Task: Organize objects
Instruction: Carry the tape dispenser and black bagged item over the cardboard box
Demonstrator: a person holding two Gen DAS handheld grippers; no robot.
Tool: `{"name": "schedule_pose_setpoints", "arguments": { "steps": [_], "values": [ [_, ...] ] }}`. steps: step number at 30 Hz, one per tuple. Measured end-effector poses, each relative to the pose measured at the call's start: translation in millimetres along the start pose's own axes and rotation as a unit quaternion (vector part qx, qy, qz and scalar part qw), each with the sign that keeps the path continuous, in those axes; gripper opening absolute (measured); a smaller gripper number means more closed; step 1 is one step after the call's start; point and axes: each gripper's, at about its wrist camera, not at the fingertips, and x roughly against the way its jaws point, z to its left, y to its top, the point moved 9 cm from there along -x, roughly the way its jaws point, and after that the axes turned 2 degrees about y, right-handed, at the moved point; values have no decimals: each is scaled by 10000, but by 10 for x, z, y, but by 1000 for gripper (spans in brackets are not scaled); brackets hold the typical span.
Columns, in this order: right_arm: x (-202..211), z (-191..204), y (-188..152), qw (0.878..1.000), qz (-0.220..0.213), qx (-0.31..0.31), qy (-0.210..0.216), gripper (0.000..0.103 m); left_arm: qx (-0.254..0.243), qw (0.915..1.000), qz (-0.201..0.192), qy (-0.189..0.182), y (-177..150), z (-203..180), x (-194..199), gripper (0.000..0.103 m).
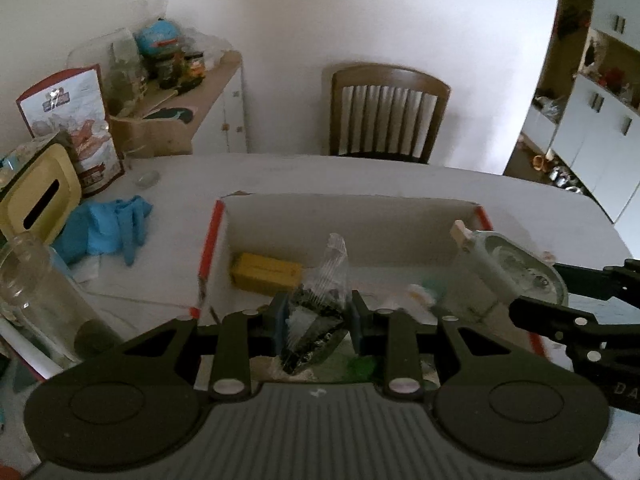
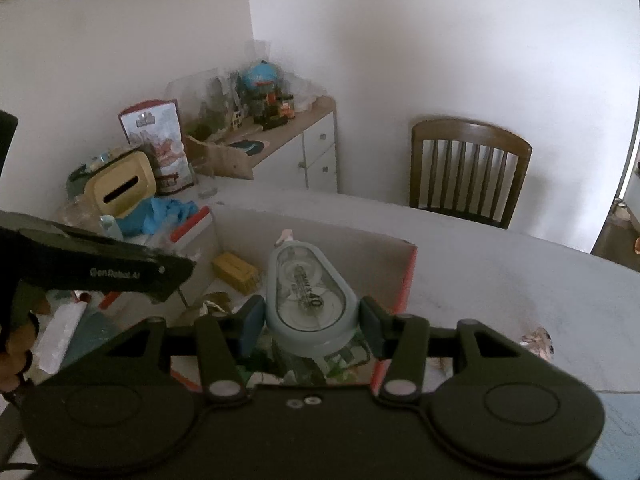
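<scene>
**Grippers holding items over the box**

Packet is sitting pinched in your left hand-held gripper, whose jaws are standing nearly closed on it. Your right hand-held gripper is clamping the correction tape dispenser at about half width. You are holding both over the open cardboard box on the bench, where a yellow block is lying.

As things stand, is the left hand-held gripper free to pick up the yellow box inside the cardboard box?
Probably not yet: the left hand-held gripper is shut on a crinkled plastic packet. The yellow box lies uncovered just ahead in the cardboard box, so the path looks clear.
</scene>
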Motion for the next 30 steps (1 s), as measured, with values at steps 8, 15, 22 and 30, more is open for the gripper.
{"name": "schedule_pose_setpoints", "arguments": {
  "steps": [8, 15, 22, 30],
  "values": [
    [-489, -35, 2, 9991, 362, 74, -230, 50, -97, 9995, 309, 45, -14, 94, -458, 30],
    [-854, -86, -105, 9967, 699, 164, -385, 50, -250, 9980, 577, 38, -113, 56, -759, 30],
    [-1015, -74, -153, 9953, 849, 216, -420, 50, -268, 9972, 695, 23, -124, 30, -896, 30],
    [-1091, -76, -90, 9947, 928, 232, -371, 51, -183, 9967, 785, -12, -99, 24, -985, 30]
  ]
}}
